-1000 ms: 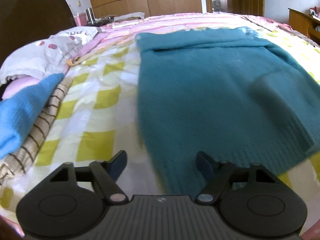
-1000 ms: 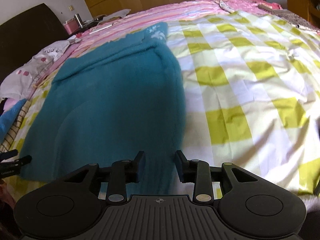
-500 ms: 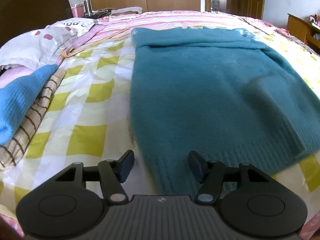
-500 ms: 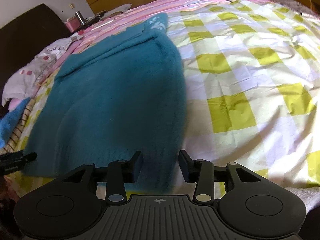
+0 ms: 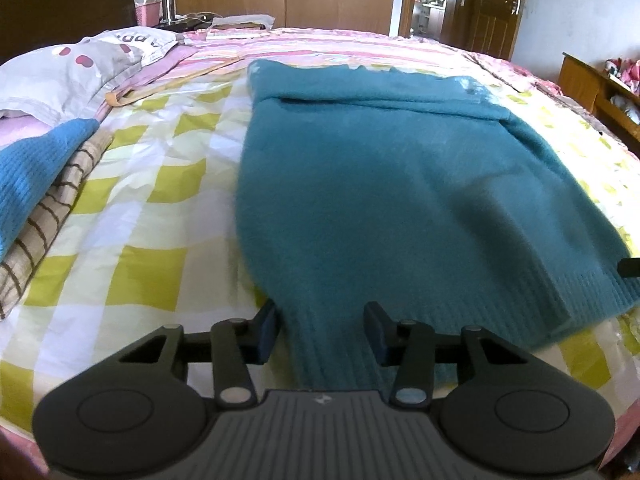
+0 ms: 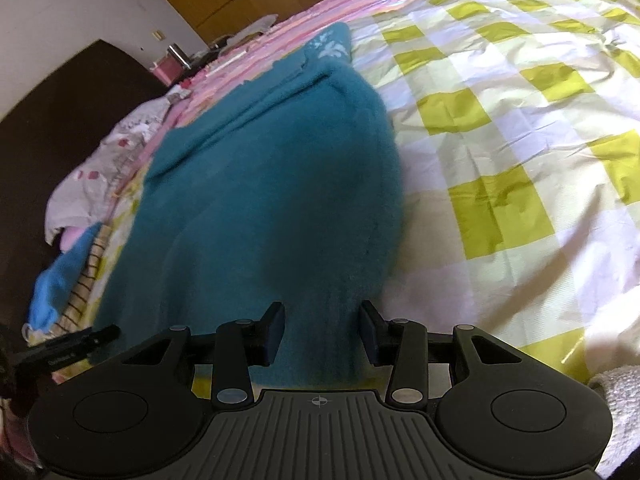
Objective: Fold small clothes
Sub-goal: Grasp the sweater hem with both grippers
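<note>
We have a teal knit sweater lying flat on the bed, over its yellow-and-white checked sheet, with the ribbed hem toward us and the top edge turned over in a band at the far end. Its sides already look tucked in, since no sleeve lies out on either side, so we judge the first folds done and the lengthwise fold from hem toward collar not yet made.

Our left gripper sits at the near left corner of the hem. Its jaws have just been closing, and the ribbed edge runs up between them; the left finger looks to meet the sweater's edge, but there is a gap at the right finger, so we count it as not yet clamped. Our right gripper is at the near right corner, about half open, with the hem between its fingers too. The blur there keeps us from saying whether its pads press the knit.

To the left of the sweater, well apart from it, a blue knit rests on a brown striped cloth, which we take to be pieces already folded and stacked. A spotted pillow lies beyond them.

What is left, as we judge it: pinch both corners, carry the hem over toward the collar, smooth it, and add the sweater to the stack.
</note>
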`<state>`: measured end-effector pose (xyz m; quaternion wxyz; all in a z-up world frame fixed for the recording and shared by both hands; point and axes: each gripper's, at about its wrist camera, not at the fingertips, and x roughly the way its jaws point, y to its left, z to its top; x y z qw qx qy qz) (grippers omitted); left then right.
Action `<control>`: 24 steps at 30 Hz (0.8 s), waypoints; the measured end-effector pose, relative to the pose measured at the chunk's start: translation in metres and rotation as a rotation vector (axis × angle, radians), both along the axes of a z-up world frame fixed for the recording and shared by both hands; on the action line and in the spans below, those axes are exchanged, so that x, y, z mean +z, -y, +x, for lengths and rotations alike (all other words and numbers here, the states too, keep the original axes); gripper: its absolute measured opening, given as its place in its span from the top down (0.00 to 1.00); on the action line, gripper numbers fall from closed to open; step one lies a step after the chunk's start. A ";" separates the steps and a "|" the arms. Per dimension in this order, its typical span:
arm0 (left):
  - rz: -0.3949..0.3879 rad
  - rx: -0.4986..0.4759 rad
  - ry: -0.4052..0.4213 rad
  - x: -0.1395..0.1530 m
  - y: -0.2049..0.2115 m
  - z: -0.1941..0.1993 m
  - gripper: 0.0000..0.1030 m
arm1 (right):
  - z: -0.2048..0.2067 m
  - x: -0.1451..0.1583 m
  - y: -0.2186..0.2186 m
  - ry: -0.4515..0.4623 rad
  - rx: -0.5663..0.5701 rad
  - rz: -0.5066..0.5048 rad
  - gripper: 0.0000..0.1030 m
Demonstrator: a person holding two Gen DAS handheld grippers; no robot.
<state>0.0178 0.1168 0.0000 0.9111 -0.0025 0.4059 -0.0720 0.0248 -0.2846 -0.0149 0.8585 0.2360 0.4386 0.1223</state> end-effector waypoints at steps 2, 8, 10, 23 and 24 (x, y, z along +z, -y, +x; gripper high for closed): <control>0.006 0.003 -0.014 -0.003 0.001 0.003 0.51 | 0.002 -0.003 0.000 -0.008 0.001 0.000 0.61; 0.012 0.004 -0.028 -0.006 0.004 0.009 0.50 | 0.007 -0.007 -0.001 -0.005 0.001 0.024 0.61; 0.016 0.004 -0.031 -0.006 0.005 0.010 0.50 | 0.009 -0.008 -0.001 -0.004 0.001 0.035 0.61; -0.032 0.009 -0.040 -0.002 0.001 0.018 0.69 | 0.016 -0.017 -0.001 -0.016 -0.008 0.133 0.75; -0.033 0.007 -0.041 -0.003 0.002 0.018 0.69 | 0.018 -0.018 -0.001 -0.018 -0.008 0.141 0.75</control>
